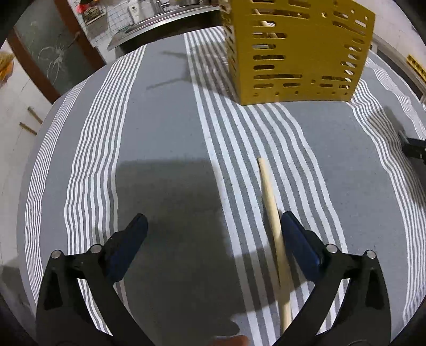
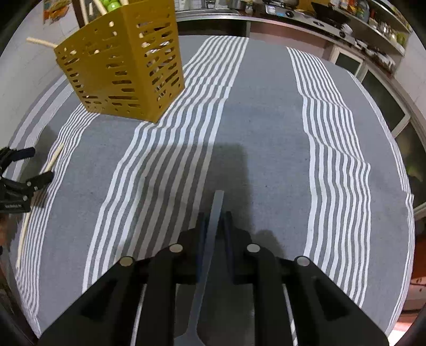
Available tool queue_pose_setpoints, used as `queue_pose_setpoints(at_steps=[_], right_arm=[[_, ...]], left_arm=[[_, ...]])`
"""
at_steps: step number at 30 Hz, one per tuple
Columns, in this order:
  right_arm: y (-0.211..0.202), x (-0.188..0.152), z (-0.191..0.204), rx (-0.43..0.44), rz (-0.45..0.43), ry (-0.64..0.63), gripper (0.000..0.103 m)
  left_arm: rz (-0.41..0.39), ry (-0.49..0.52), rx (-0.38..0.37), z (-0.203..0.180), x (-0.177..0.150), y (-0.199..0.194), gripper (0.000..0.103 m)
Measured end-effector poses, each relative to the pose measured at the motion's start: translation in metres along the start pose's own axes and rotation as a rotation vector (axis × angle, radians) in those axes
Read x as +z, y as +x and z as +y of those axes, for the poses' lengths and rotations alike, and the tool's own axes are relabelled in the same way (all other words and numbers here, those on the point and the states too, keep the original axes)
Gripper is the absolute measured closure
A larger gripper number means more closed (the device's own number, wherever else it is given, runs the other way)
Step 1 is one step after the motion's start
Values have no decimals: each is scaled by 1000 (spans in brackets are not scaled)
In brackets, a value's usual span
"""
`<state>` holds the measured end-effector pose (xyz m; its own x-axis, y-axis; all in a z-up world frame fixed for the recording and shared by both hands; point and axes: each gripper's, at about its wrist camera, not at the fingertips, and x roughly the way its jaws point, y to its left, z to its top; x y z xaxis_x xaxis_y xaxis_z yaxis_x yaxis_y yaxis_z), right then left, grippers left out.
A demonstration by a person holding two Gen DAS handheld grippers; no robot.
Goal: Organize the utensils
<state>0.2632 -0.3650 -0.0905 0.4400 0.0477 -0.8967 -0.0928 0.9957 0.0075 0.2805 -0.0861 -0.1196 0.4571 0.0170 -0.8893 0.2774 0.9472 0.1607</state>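
My left gripper [image 1: 213, 221] hangs wide open over the striped cloth [image 1: 165, 138]. A pale wooden stick [image 1: 269, 197] lies on the cloth just inside its right finger [image 1: 295, 234], touching neither pad. The yellow slotted utensil holder [image 1: 295, 53] stands beyond, with wooden handles inside. My right gripper [image 2: 215, 215] has its jaws only slightly apart. A flat grey utensil handle [image 2: 217, 210] runs between them toward the camera, with thin dark gaps on both sides. In the right wrist view the holder [image 2: 122, 66] stands far left, and the left gripper [image 2: 18, 173] and the stick [image 2: 53, 162] are at the left edge.
The grey and white striped cloth [image 2: 266, 133] covers the table. A steel kitchen counter [image 2: 319, 24] with pots and jars runs behind it. Cabinet doors [image 2: 386, 111] line the right side. A dark door [image 1: 53, 58] stands at the far left.
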Motion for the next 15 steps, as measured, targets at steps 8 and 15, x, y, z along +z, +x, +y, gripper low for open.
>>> queue_pose_setpoints(at_steps=[8, 15], right_arm=[[5, -3, 4, -79, 18, 36, 5], [-3, 1, 6, -46, 0, 46, 5]], left_arm=[[-12, 19, -4, -14, 1, -8, 6], [4, -49, -66, -18, 9, -5, 7]])
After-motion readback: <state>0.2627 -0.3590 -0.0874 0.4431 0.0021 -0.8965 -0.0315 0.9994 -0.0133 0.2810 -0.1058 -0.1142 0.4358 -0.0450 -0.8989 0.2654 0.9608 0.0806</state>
